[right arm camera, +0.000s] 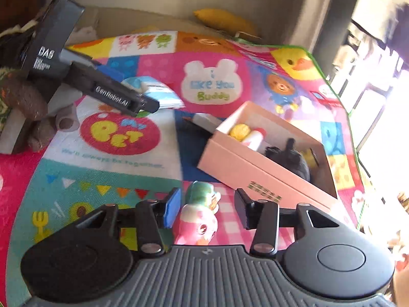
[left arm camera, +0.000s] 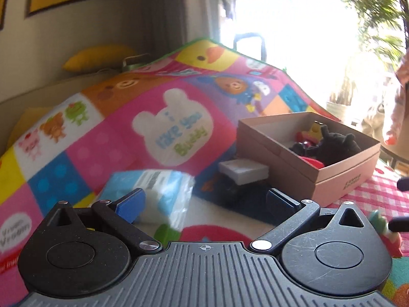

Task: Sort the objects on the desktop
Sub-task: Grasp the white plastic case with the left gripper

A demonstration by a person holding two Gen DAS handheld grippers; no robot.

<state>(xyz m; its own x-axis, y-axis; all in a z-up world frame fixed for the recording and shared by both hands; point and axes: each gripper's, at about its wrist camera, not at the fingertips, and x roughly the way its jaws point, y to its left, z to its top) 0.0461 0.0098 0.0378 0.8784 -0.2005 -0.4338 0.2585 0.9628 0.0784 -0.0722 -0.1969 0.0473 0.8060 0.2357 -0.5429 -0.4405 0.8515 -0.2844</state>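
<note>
A blue-and-white tissue pack (left arm camera: 158,194) lies on the cartoon mat (left arm camera: 107,138). My left gripper (left arm camera: 204,199) is open wide; its left finger sits in front of the pack without gripping it. The right wrist view shows the same left gripper (right arm camera: 133,89) at the tissue pack (right arm camera: 158,90). A small pink-and-green figurine (right arm camera: 200,215) lies on the mat between the fingers of my right gripper (right arm camera: 207,209), which is open, with a gap on the right side. The pink box (right arm camera: 255,176) (left arm camera: 332,179) holds a black plush (left arm camera: 332,148) and red and yellow items.
A white block (left arm camera: 242,171) (right arm camera: 204,120) rests against the box's near-left side. A brown fuzzy sleeve (right arm camera: 23,97) and a grey tube (right arm camera: 66,121) are at the mat's left. A yellow cushion (right arm camera: 225,21) lies behind the mat, and bright windows are to the right.
</note>
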